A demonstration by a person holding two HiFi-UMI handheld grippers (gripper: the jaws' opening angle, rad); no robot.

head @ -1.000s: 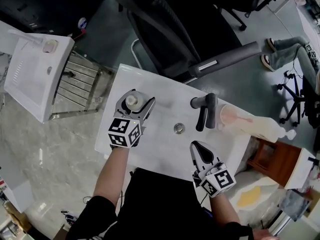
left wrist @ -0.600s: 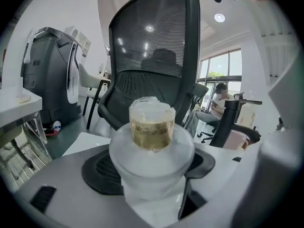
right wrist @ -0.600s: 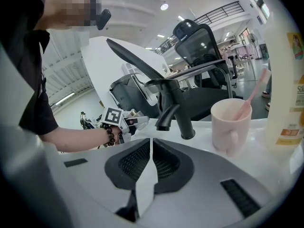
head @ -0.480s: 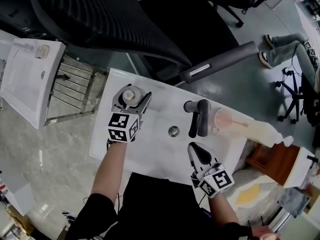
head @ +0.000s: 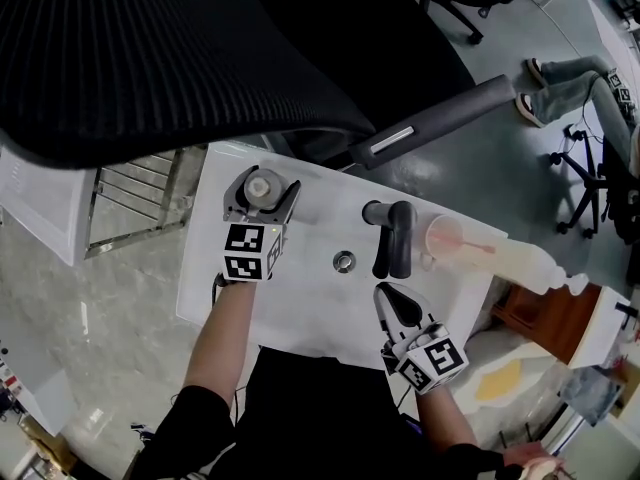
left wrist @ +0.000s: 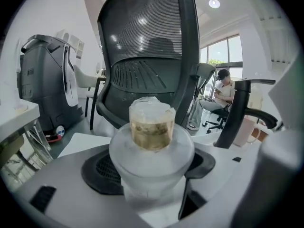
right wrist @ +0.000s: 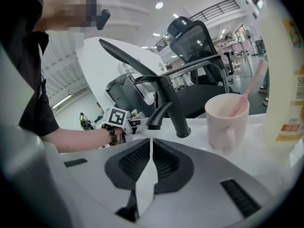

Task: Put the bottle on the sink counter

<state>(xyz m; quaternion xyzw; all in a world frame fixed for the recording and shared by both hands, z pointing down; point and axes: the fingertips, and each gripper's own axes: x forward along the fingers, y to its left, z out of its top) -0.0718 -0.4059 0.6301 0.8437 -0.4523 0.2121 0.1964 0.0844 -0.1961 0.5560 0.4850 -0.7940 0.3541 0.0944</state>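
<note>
- The bottle was pinched by the jaws of the left gripper, at the desk's ten o'clock corner.
- The right gripper's jaws were pressed together, with nothing held.
- Placing was judged under way; the base would next need setting down, then release.
- No writing could be read.

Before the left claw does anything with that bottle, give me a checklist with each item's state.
1. Left claw gripping bottle: ok, pads on both sides.
2. Bottle upright: ok.
3. Bottle above sink counter, far left corner: ok.
4. Bottle base resting on counter: cannot tell, claw hides it.
5. Right claw out of the way: ok, shut, empty, near the front edge.
6. Faucet and mug apart from bottle: ok.
</note>
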